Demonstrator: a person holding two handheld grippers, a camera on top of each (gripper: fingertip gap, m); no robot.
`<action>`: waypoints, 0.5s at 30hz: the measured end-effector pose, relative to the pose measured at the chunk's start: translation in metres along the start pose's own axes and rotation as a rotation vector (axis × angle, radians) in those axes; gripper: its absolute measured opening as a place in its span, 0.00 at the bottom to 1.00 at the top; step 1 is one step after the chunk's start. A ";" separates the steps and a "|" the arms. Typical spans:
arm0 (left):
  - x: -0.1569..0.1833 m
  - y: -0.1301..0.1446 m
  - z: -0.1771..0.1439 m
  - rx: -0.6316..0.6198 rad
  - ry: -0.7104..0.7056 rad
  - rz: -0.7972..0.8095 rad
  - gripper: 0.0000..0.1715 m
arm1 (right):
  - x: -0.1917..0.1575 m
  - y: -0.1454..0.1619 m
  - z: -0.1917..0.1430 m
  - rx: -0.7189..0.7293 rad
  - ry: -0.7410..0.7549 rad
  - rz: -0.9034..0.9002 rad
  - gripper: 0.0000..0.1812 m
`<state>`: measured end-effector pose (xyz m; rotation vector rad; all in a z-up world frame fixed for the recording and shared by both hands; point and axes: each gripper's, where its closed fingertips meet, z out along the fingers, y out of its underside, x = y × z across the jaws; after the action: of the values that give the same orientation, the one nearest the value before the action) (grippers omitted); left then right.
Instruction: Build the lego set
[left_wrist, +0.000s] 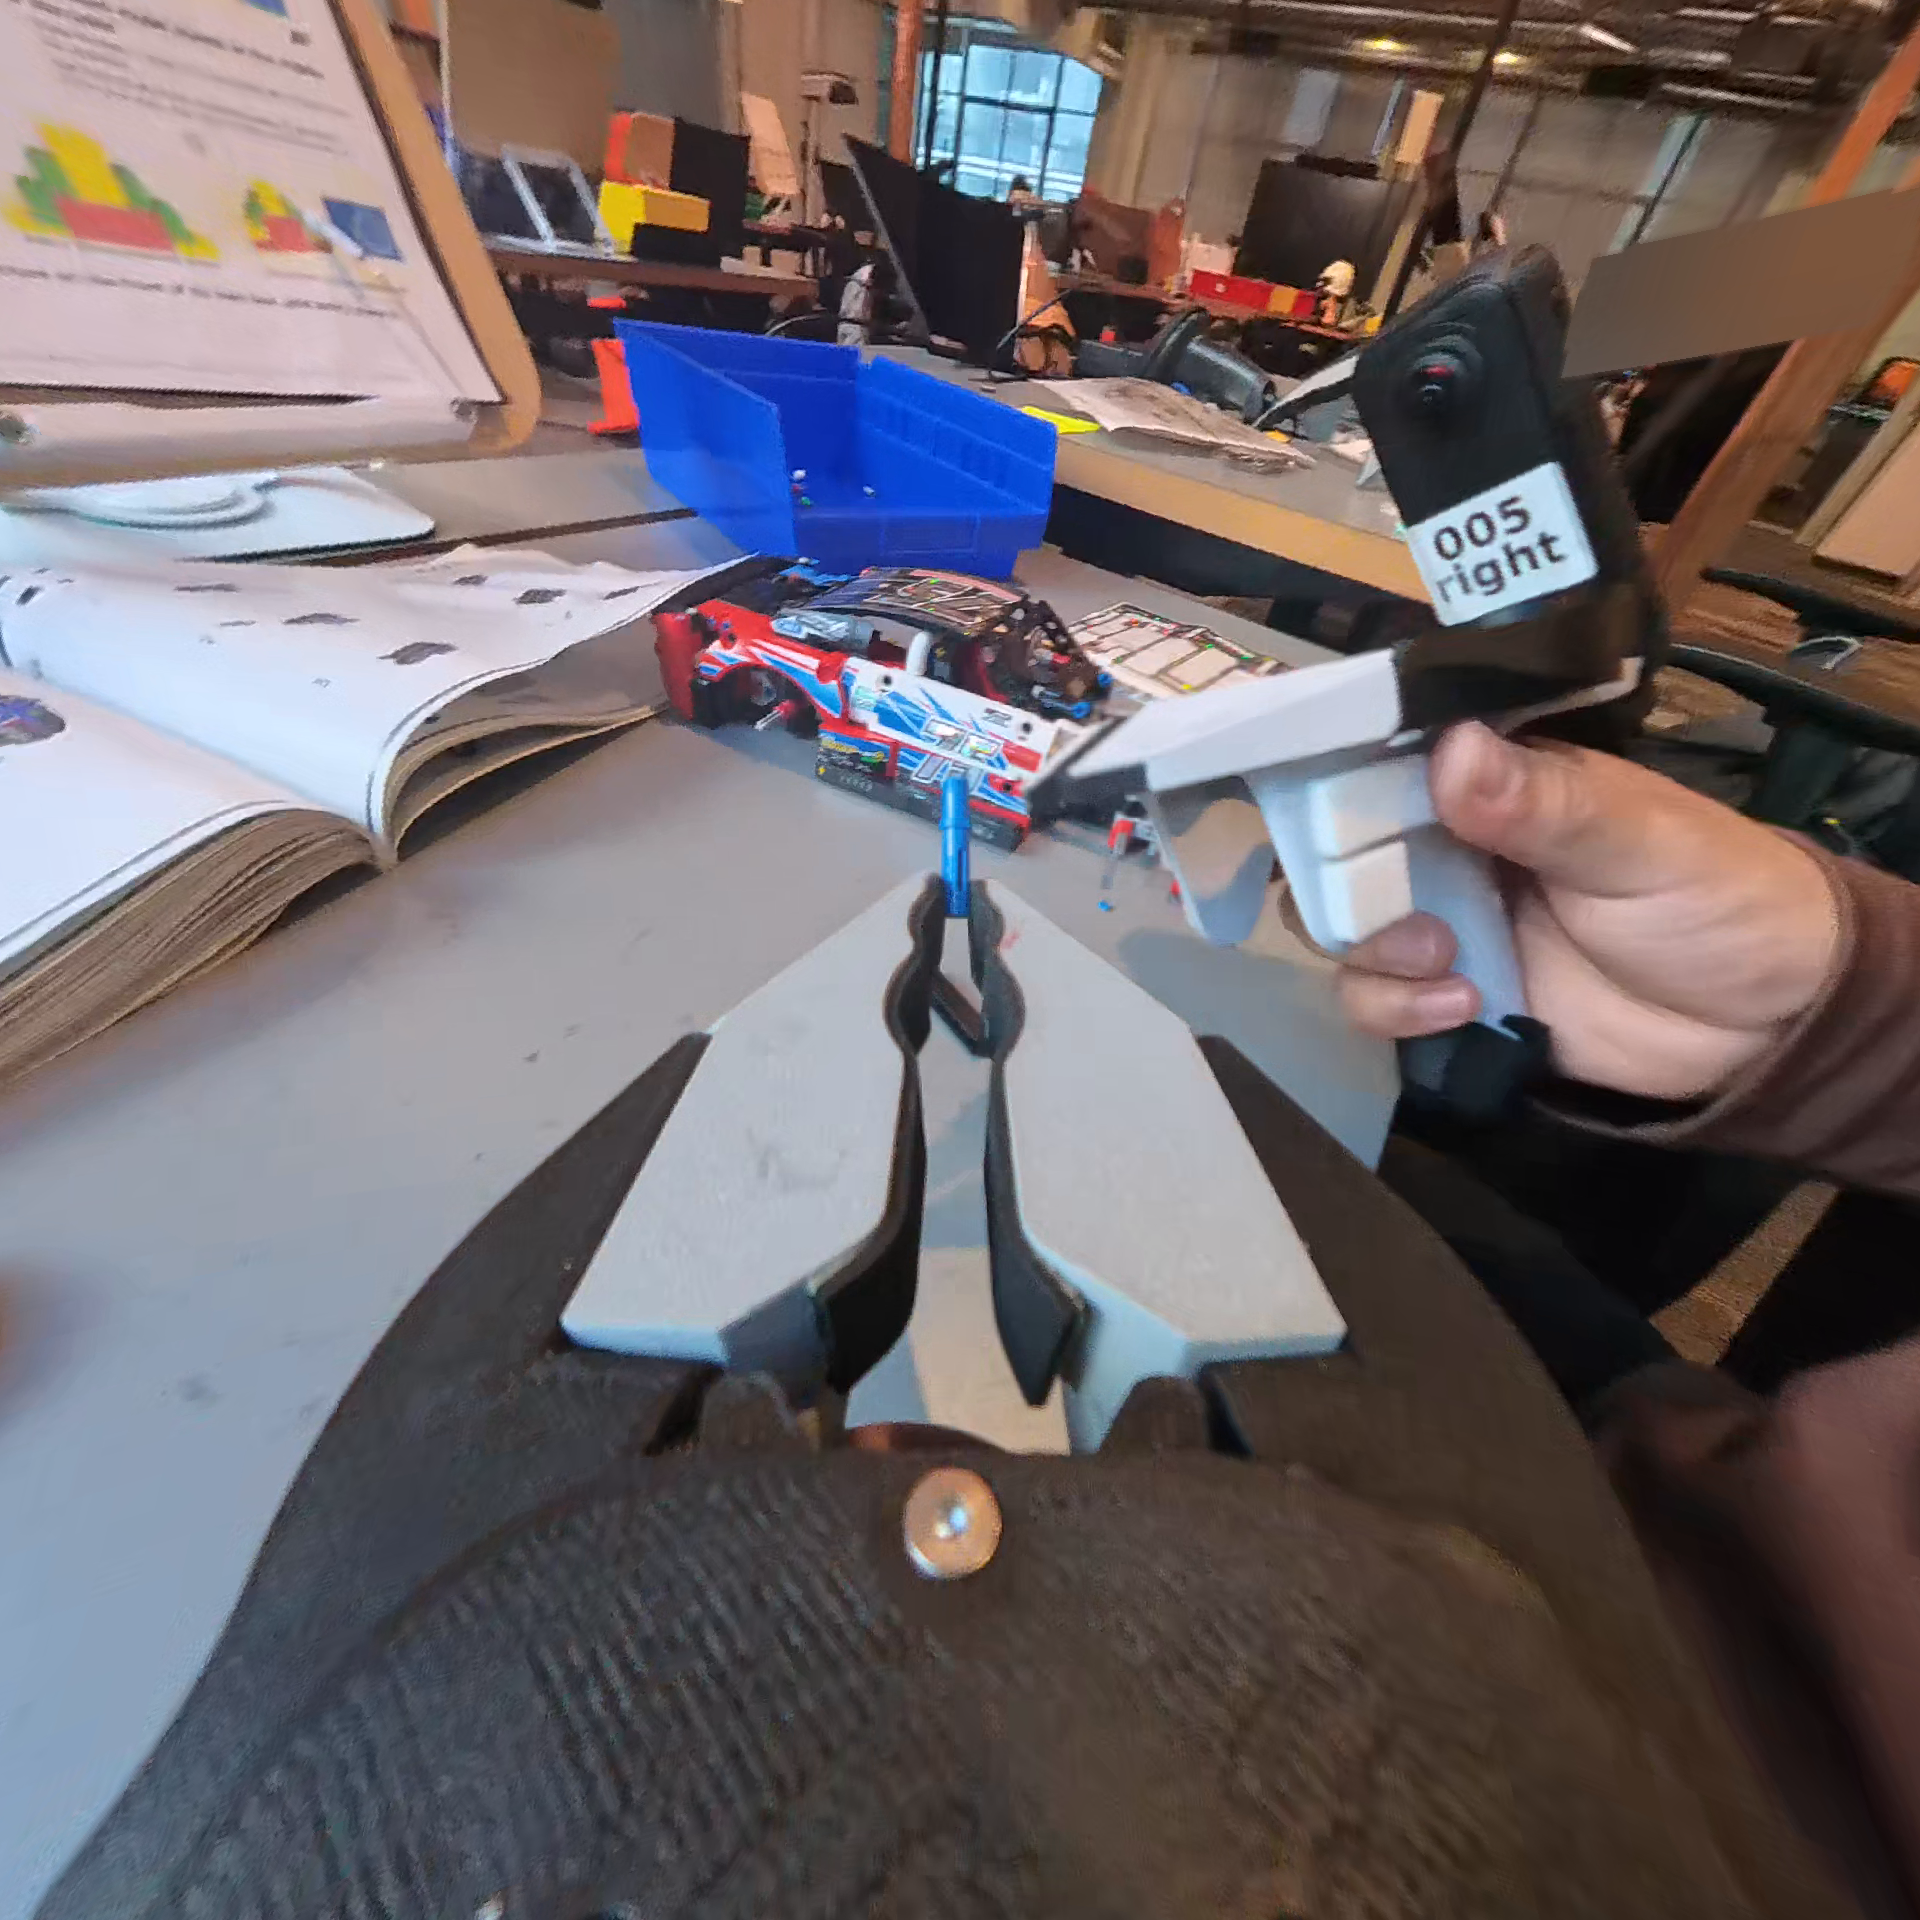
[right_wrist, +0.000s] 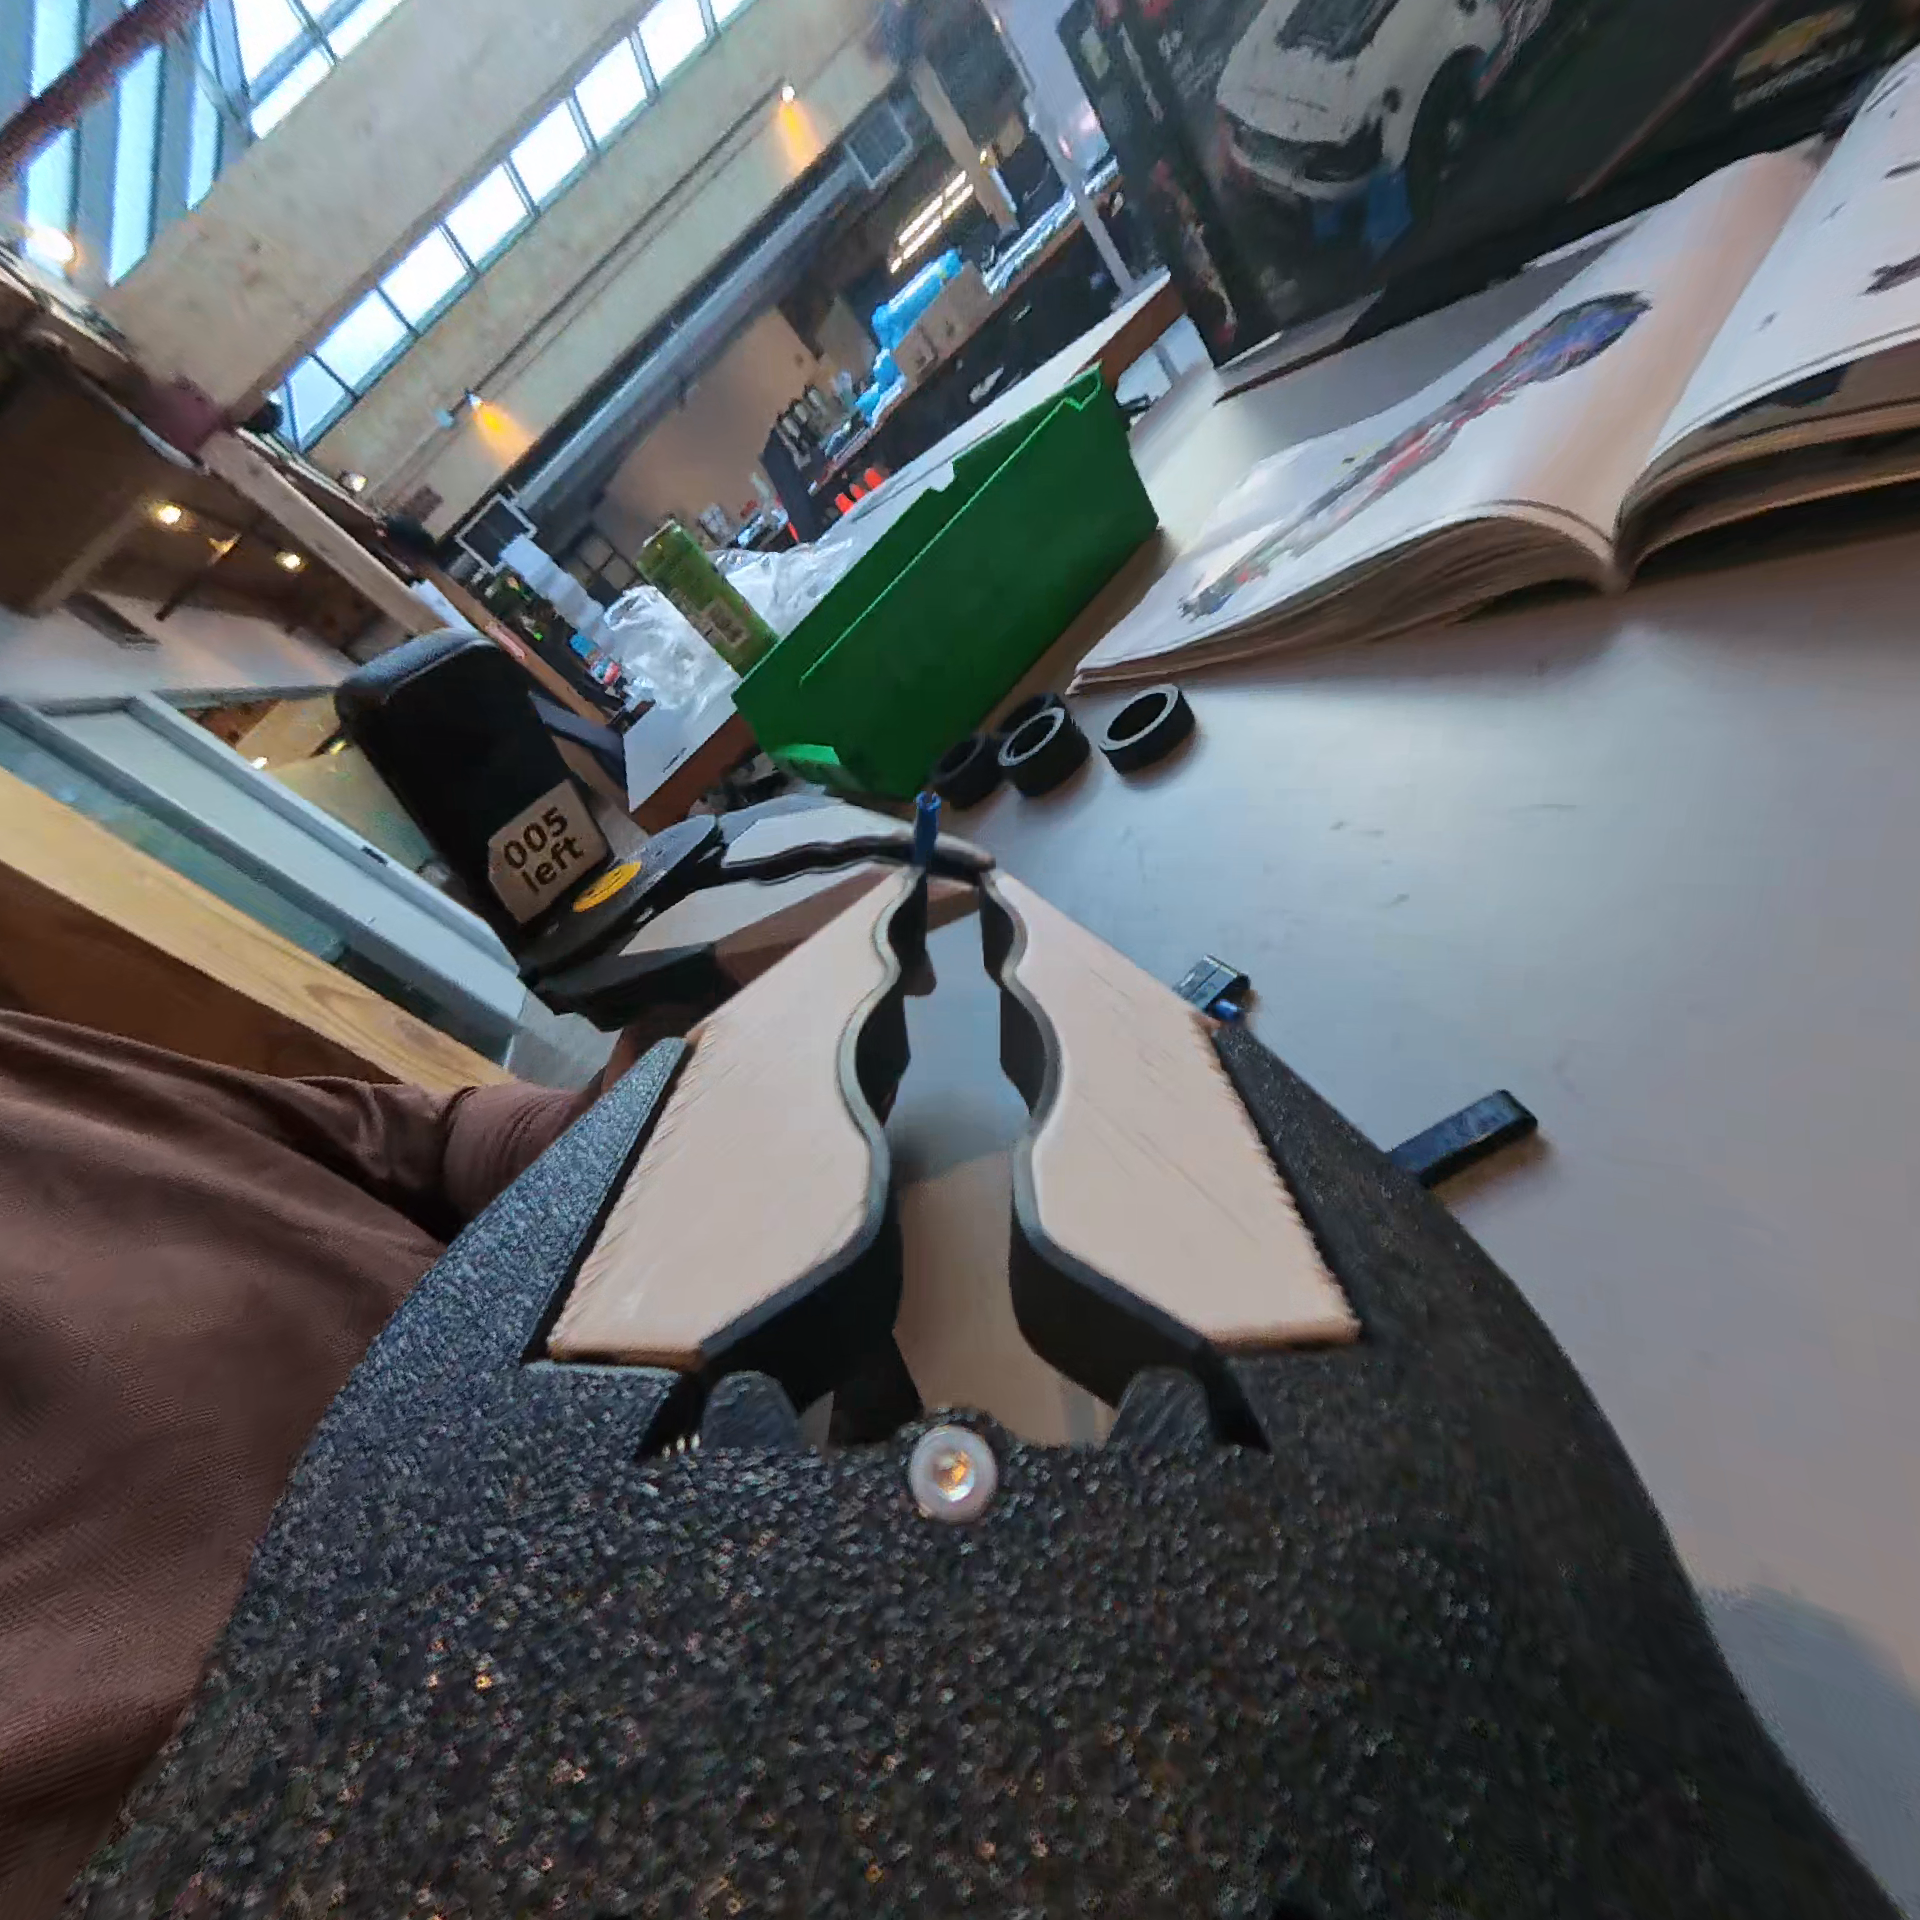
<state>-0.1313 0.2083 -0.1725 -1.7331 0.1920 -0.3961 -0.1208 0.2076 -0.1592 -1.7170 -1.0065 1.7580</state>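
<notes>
My left gripper (left_wrist: 956, 896) is shut on a small blue pin (left_wrist: 954, 836) that sticks up from its tips. A thin black part (left_wrist: 961, 1003) also sits between its pads. The red, white and blue lego car (left_wrist: 883, 691) lies on the grey table beyond. My right gripper (left_wrist: 1047, 792), held by a hand, hovers at the car's near right end. In the right wrist view my right gripper (right_wrist: 948, 885) has a narrow gap at the tips and nothing in it. The left gripper (right_wrist: 914, 854) with the blue pin (right_wrist: 925, 816) is just in front of it.
An open instruction book (left_wrist: 260, 717) lies at the left, a blue bin (left_wrist: 842, 457) behind the car, a sticker sheet (left_wrist: 1174, 649) to the right. The right wrist view shows a green bin (right_wrist: 956, 592), black tyres (right_wrist: 1042, 743) and small loose parts (right_wrist: 1465, 1132). Only a small space, under 4 cm, lies between the two pairs of fingers. It is some 25 centimeters from my left tips to the open instruction book (left_wrist: 260, 717).
</notes>
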 end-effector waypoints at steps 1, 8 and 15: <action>-0.002 0.001 0.001 -0.007 -0.013 0.003 0.00 | -0.001 0.003 0.002 -0.014 -0.007 0.008 0.06; 0.012 0.012 0.009 -0.058 -0.064 0.200 0.01 | -0.003 0.013 0.013 -0.046 0.002 -0.008 0.03; 0.021 0.034 0.006 -0.179 0.048 0.211 0.09 | 0.013 0.023 0.011 -0.179 0.073 -0.126 0.02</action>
<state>-0.1064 0.1993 -0.2027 -1.8580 0.4525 -0.2723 -0.1290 0.2017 -0.1858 -1.7689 -1.2426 1.5553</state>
